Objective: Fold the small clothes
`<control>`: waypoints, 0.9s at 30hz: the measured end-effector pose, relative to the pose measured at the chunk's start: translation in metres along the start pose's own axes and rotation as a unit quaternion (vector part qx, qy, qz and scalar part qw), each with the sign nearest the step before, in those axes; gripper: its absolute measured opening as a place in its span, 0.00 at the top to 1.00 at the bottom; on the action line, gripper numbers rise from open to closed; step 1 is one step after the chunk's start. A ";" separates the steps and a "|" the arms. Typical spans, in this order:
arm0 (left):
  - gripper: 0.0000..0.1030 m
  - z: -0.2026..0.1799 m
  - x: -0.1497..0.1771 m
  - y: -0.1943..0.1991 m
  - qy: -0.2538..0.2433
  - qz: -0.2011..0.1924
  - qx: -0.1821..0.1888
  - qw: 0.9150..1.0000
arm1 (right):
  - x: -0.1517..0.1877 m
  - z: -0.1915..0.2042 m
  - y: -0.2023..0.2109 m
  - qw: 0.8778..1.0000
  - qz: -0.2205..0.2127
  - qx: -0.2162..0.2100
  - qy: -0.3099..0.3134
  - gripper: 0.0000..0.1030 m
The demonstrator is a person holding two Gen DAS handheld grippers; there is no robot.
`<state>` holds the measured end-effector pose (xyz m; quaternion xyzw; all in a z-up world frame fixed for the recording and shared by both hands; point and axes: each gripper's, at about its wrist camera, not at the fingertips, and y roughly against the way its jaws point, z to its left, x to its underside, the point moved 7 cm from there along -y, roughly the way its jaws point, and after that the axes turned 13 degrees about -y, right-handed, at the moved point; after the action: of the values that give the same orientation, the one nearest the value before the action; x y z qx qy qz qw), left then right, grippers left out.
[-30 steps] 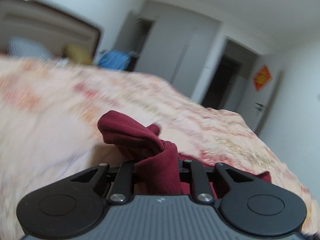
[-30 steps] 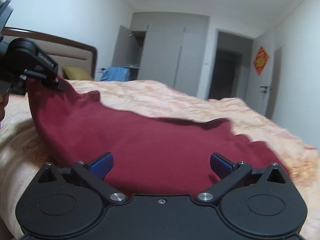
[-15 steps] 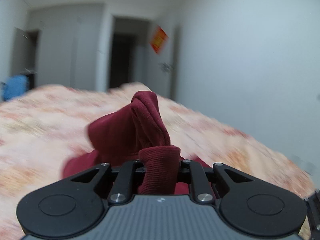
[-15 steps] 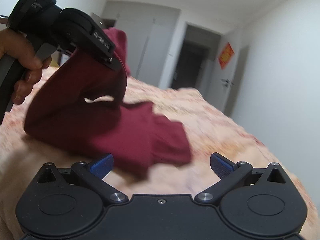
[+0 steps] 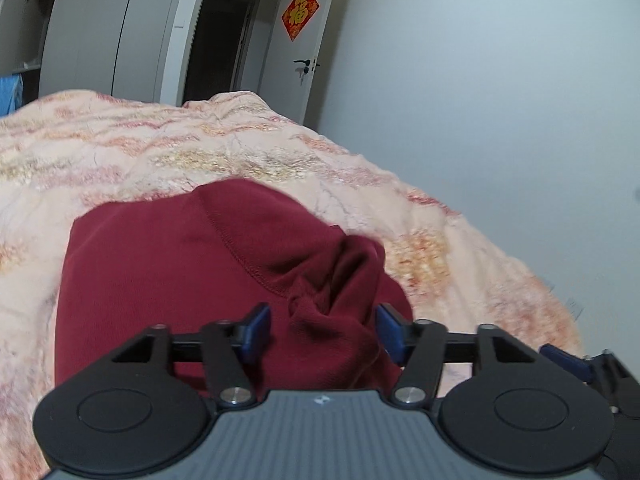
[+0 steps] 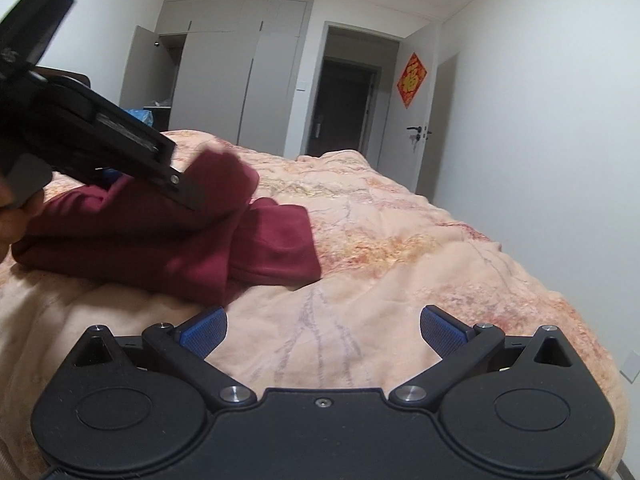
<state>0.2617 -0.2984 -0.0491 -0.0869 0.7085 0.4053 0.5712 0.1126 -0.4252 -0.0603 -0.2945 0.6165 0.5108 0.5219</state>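
Garment: a dark red top (image 5: 192, 272) lies folded over itself on the bed (image 5: 160, 148), with a bunched part of it at the near edge.
Left gripper (image 5: 322, 330): its jaws have just been opening; the blue pads (image 5: 256, 328) now stand apart on either side of the bunched cloth and no longer pinch it.
Right gripper (image 6: 322, 330): jaws wide apart, nothing between them, over bare blanket just beside the top (image 6: 168, 232).
Room: grey wardrobe (image 6: 224, 76), dark doorway (image 6: 344, 104), red paper diamond (image 6: 412, 80) on a door.
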 end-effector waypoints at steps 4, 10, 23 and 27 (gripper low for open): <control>0.15 0.007 0.001 0.018 0.030 -0.011 0.001 0.999 | -0.002 -0.004 0.003 1.000 0.002 -0.001 -0.015 0.00; 0.00 0.048 0.010 0.062 0.101 -0.020 -0.064 0.993 | -0.009 -0.002 -0.002 0.996 0.019 -0.033 -0.081 0.00; 0.00 0.118 0.053 0.087 0.191 0.042 -0.177 0.965 | -0.073 0.046 -0.037 0.979 0.001 -0.131 -0.154 0.00; 0.00 0.119 0.069 0.082 0.209 0.068 -0.176 0.960 | -0.069 0.070 -0.068 0.983 0.071 -0.109 -0.127 0.00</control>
<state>0.2787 -0.1408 -0.0725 -0.2199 0.7337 0.5344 0.3574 0.2174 -0.3920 -0.0127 -0.2373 0.5053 0.6438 0.5232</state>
